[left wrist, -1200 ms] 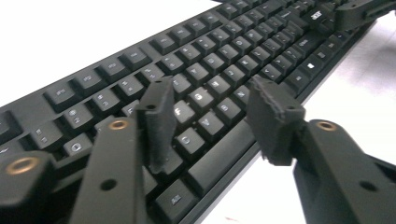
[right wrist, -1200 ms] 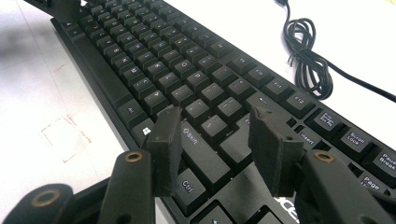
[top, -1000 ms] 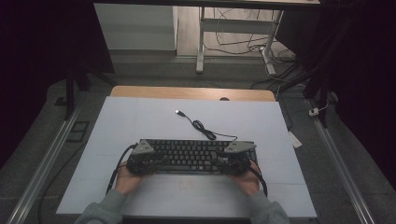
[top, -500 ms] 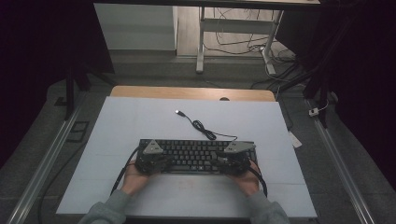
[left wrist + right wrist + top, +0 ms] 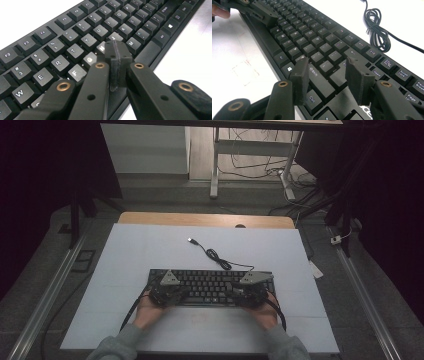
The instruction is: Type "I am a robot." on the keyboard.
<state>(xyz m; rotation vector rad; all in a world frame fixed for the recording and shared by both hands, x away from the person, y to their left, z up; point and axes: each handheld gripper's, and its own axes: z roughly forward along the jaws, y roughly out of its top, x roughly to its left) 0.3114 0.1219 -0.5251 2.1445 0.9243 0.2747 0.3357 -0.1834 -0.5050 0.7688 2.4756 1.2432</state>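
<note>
Our left gripper (image 5: 115,53) has its jaws pressed flat together, nothing between them. They have just been closing. The joined tip sits over the keyboard (image 5: 75,42) home row, around the G and H keys, close above the spacebar edge; we can't tell whether it touches a key.

Our right gripper (image 5: 328,75) stands partly open, a clear gap between the pads, nothing held. It hovers over the right Shift and Ctrl keys at the near right part of the board.

In the high view, left gripper (image 5: 167,290) sits on the left end of the keyboard (image 5: 210,282) and right gripper (image 5: 250,290) on the right end, a hand behind each at the near edge.

The keyboard is black, lying flat and square on the white table (image 5: 140,250), near centre. Its cable (image 5: 215,255) runs from the far edge, bunches in a loose coil just beyond the board, and ends in a USB plug (image 5: 191,240) lying free farther out toward the far side.
</note>
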